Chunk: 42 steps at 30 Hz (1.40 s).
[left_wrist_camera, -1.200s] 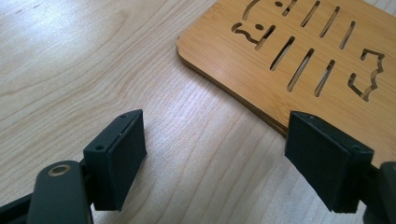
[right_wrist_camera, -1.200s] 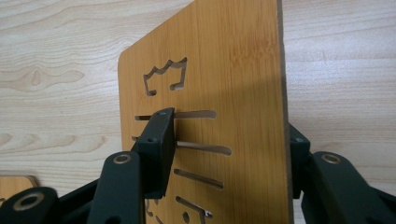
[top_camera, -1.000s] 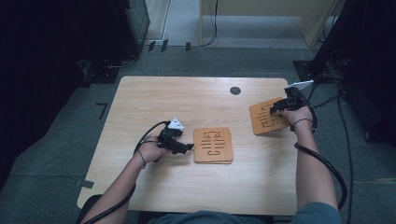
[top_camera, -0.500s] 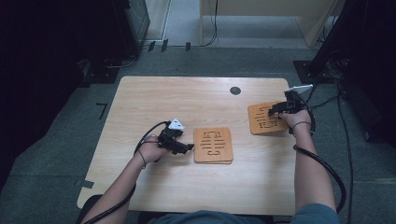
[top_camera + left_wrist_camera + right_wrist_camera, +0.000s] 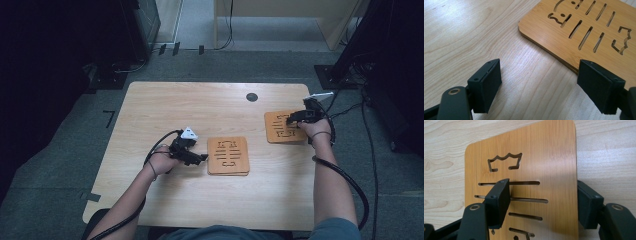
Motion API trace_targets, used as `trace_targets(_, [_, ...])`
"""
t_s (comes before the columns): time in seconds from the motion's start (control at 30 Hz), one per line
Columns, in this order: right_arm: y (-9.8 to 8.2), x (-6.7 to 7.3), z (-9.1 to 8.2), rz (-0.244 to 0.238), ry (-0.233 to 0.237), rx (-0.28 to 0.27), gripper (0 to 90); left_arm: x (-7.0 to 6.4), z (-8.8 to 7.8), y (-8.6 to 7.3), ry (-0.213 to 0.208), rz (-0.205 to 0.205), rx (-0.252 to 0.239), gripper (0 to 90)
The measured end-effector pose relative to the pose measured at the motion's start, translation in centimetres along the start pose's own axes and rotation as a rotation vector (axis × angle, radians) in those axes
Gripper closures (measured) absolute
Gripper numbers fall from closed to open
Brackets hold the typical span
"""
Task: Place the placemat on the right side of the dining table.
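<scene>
Two slotted bamboo boards lie on the table. One board (image 5: 228, 155) (image 5: 586, 32) rests at mid-table, and its edge looks like two stacked layers. My left gripper (image 5: 196, 157) (image 5: 541, 85) sits low just left of it, open, with bare tabletop between its pads and one pad (image 5: 599, 87) by the board's near corner. The other board (image 5: 284, 127) (image 5: 536, 170), with a crown cut-out, lies flat at the right. My right gripper (image 5: 295, 118) (image 5: 544, 203) hovers over it. Its jaws have just been opening and stand apart, one pad (image 5: 499, 200) above the slots and one at the board's edge.
The light wooden table (image 5: 175, 115) has a round cable hole (image 5: 252, 97) near its far edge. Black cables trail from both grippers off the near side. Dark equipment and stands surround the table on the grey floor.
The right gripper's jaws have spread wider over the right board, which now lies a little squarer to the table. The left hand and the middle board have not moved.
</scene>
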State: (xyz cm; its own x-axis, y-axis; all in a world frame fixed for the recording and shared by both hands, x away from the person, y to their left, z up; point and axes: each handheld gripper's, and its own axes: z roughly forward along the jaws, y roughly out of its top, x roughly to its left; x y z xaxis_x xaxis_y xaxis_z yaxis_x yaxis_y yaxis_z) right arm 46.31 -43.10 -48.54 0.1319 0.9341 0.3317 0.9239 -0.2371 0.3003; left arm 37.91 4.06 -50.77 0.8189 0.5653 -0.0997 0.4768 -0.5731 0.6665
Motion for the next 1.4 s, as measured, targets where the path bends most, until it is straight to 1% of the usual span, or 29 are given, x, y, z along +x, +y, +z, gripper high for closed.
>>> trace_targets(0.07, [0.0,0.1,0.0,-0.006,-0.006,0.007,36.3,0.0,0.0,0.0,0.000,0.001,0.000,18.7])
trace_targets(0.13, [0.1,0.3,0.0,-0.041,-0.042,0.003,36.1,0.0,0.0,0.0,0.001,0.001,0.001,18.7])
trace_targets(0.17, [0.0,0.3,0.1,-0.048,-0.051,-0.001,35.5,0.0,0.0,0.0,0.001,0.002,0.002,18.7])
trace_targets(0.2, [0.0,0.3,0.1,-0.048,-0.051,-0.001,35.5,0.0,0.0,0.0,0.001,0.002,0.002,18.7])
trace_targets(0.3, [0.0,0.5,0.2,-0.073,-0.053,-0.009,35.1,0.0,0.0,0.0,-0.001,0.002,0.000,18.6])
trace_targets(0.57, [-0.1,0.5,0.2,-0.079,-0.053,-0.010,35.0,0.0,0.0,0.0,-0.002,0.003,0.000,18.5])
trace_targets(0.6, [-0.2,0.6,0.1,-0.092,-0.058,-0.008,34.3,0.0,0.0,0.0,-0.002,0.003,0.000,18.6])
trace_targets(0.67, [-0.2,0.6,0.1,-0.098,-0.060,-0.009,33.8,0.0,0.0,0.0,-0.001,0.004,0.000,18.6])
trace_targets(0.77, [-0.4,0.8,-0.2,-0.121,-0.074,-0.021,31.5,0.0,0.1,0.0,-0.001,0.004,-0.001,18.6])
trace_targets(0.93, [-0.6,1.0,-0.4,-0.141,-0.075,-0.032,29.5,-0.1,0.1,0.0,0.002,0.006,0.000,18.5])
trace_targets(1.0, [-0.7,1.2,-0.5,-0.145,-0.082,-0.050,26.4,0.0,0.1,0.0,0.000,0.005,0.000,18.5])
trace_targets(1.07, [-0.8,1.4,-0.5,-0.157,-0.077,-0.060,23.6,0.0,0.1,0.0,-0.001,0.005,-0.001,18.5])
trace_targets(1.2, [-1.0,1.8,-0.7,-0.171,-0.085,-0.071,23.8,-0.1,0.1,0.0,0.002,0.008,-0.002,18.5])
trace_targets(1.27, [-1.2,2.1,-0.8,-0.184,-0.077,-0.067,23.7,-0.1,0.1,0.0,0.001,0.006,-0.002,18.5])
trace_targets(1.4, [-1.5,2.6,-0.8,-0.215,-0.082,-0.071,23.6,0.0,0.1,0.0,0.000,0.008,-0.002,18.5])
